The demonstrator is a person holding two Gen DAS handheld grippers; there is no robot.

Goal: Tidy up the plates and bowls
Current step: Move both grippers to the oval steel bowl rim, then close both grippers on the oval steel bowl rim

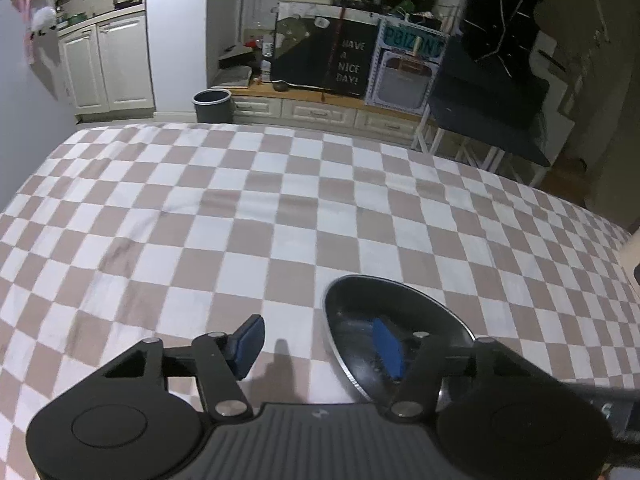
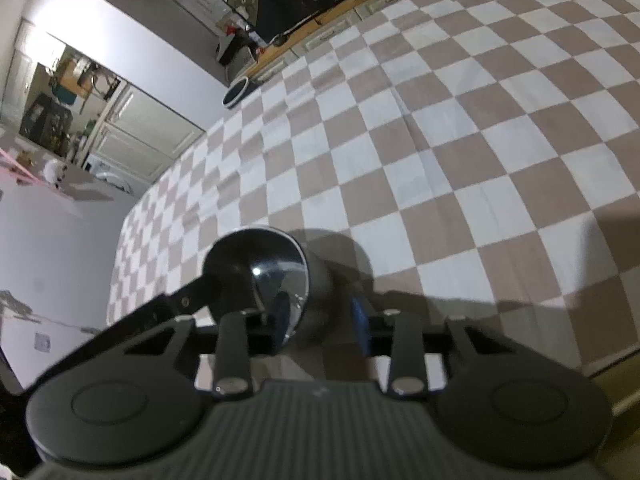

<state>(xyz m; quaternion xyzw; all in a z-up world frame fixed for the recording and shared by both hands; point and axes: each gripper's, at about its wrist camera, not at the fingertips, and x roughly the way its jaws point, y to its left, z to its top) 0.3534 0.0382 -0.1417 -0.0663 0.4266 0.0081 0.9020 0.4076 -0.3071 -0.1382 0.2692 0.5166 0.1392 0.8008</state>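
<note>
Both grippers are busy: the right gripper (image 2: pixel 320 316) pinches a dark bowl (image 2: pixel 272 276) by its wall above the checkered cloth (image 2: pixel 460 140), the left gripper (image 1: pixel 320 344) gapes, one finger inside a black plate (image 1: pixel 384 312), so stacking seems next.

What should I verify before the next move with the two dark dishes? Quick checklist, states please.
1. Right gripper has its fingers on either side of the bowl wall: ok.
2. Bowl level: not ok, tipped on its side.
3. Left gripper open: ok, fingers spread.
4. Left gripper holding the plate: not ok, only the right finger lies over it.
5. Plate flat on the checkered cloth: cannot tell.
6. Bare cloth ahead for set-down: ok.
</note>
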